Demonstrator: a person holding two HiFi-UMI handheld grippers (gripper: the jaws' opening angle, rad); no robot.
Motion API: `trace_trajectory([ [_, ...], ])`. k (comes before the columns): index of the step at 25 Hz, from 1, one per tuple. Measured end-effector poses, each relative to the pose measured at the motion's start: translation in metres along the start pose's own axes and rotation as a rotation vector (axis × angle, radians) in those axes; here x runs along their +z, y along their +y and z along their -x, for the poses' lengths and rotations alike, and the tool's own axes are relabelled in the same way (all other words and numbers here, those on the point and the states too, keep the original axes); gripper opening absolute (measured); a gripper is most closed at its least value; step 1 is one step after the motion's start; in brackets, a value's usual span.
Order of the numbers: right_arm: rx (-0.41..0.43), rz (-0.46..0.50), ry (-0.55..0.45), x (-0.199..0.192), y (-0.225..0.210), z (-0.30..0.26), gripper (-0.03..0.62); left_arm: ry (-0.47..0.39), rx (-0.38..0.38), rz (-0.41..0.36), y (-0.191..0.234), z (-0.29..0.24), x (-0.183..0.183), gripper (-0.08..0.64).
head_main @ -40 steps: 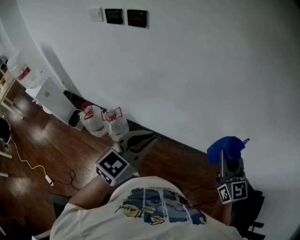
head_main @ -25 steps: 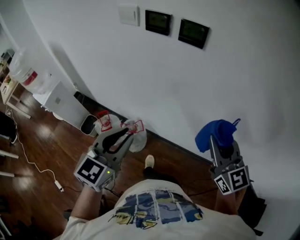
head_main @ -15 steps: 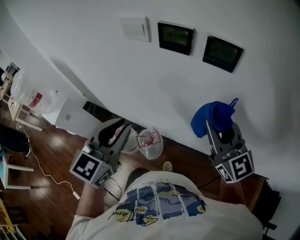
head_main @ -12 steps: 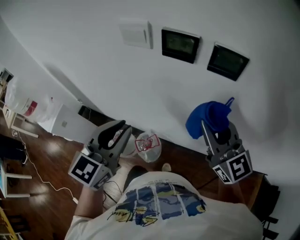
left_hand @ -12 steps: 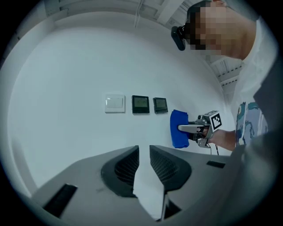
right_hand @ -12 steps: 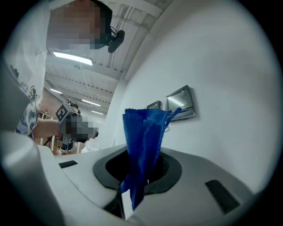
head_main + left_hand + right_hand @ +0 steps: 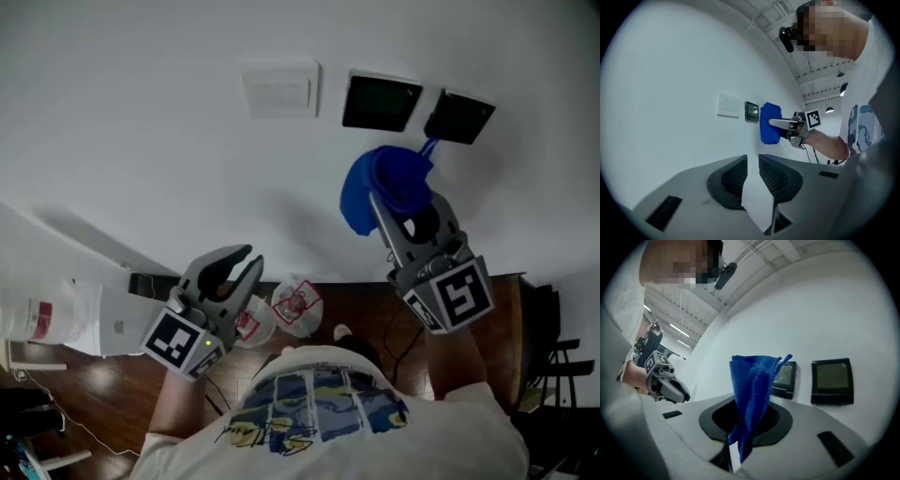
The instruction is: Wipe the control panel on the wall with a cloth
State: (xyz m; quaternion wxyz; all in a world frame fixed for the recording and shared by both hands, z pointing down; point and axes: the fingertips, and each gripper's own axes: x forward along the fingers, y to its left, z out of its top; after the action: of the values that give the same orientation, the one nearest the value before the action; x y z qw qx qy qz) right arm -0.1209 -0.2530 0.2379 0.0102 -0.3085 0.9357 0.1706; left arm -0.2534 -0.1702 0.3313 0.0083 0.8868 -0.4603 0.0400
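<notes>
Two black control panels (image 7: 380, 101) (image 7: 459, 116) hang on the white wall to the right of a white switch plate (image 7: 279, 91). My right gripper (image 7: 400, 202) is raised just below them, shut on a bunched blue cloth (image 7: 382, 180) whose top corner reaches the gap between the panels. In the right gripper view the cloth (image 7: 752, 394) stands up in front of the nearer panel (image 7: 785, 378); the other panel (image 7: 832, 380) shows whole. My left gripper (image 7: 246, 261) hangs lower left, away from the wall, its jaws a narrow gap apart and empty (image 7: 753, 161).
A red-printed plastic bag (image 7: 298, 305) lies by the skirting on the wooden floor (image 7: 103, 394). A white box-shaped unit (image 7: 70, 319) stands at the left. Dark furniture (image 7: 544, 366) is at the right edge. My white printed shirt (image 7: 319, 412) fills the bottom.
My right gripper has risen with the blue cloth from waist height up to the two panels. The head view has tilted up toward the wall. The left gripper has stayed low.
</notes>
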Motion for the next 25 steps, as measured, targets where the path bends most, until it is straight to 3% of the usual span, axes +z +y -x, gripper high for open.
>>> trace_trajectory([
  [5, -0.088, 0.055, 0.014, 0.025, 0.001, -0.042, 0.077, 0.033, -0.095, 0.028, -0.006, 0.014, -0.023, 0.072],
  [13, -0.141, 0.125, 0.013, 0.044, -0.028, -0.073, 0.077, 0.029, -0.07, 0.044, -0.028, 0.022, -0.034, 0.072],
  [25, -0.187, 0.16, 0.047, 0.036, -0.098, -0.019, 0.077, 0.049, -0.064, 0.098, -0.077, -0.01, -0.039, 0.072],
])
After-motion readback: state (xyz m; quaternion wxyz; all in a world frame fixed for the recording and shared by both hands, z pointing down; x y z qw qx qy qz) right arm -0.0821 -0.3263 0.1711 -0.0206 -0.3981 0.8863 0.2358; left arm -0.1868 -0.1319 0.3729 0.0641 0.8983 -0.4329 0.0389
